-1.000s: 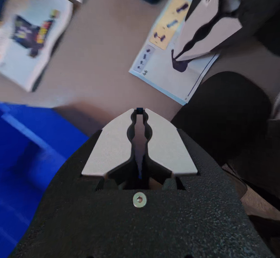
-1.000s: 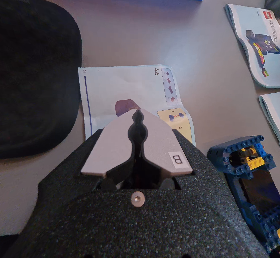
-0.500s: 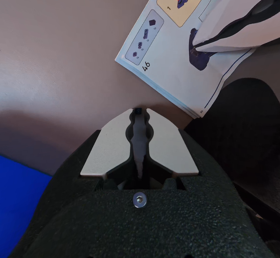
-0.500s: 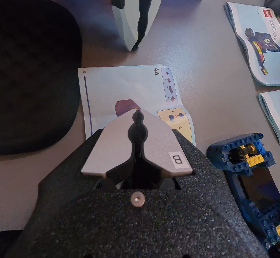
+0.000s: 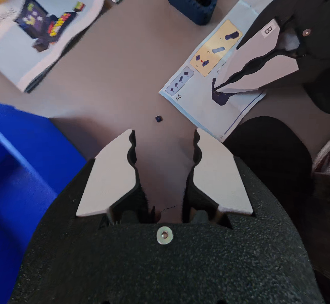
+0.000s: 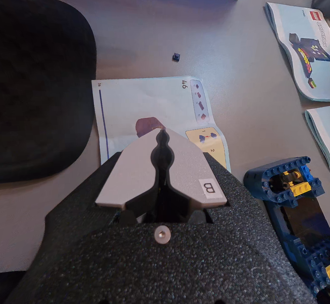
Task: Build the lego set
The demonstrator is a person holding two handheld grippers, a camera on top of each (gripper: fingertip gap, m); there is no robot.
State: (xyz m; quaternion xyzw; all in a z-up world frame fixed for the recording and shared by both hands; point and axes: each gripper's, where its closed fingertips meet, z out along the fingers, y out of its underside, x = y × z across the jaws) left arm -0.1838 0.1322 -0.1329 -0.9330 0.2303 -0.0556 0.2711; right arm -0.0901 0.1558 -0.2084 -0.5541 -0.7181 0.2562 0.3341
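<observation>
Dark blue, a tiny brick (image 5: 158, 118) lies on the table (image 5: 125, 74) just ahead of the wide-open, empty left gripper (image 5: 164, 131), while the right gripper (image 6: 162, 131), closed on nothing, rests over an instruction booklet (image 6: 142, 99).

Left gripper (image 5: 164, 131): coarse black textured body | pale grey wavy-edged fingers (image 5: 114, 170) with black inner pads | silver hex screw (image 5: 164, 235) centred near camera | right gripper (image 6: 162, 130): identical, white lettered sticker (image 6: 210, 188) on right finger.
</observation>
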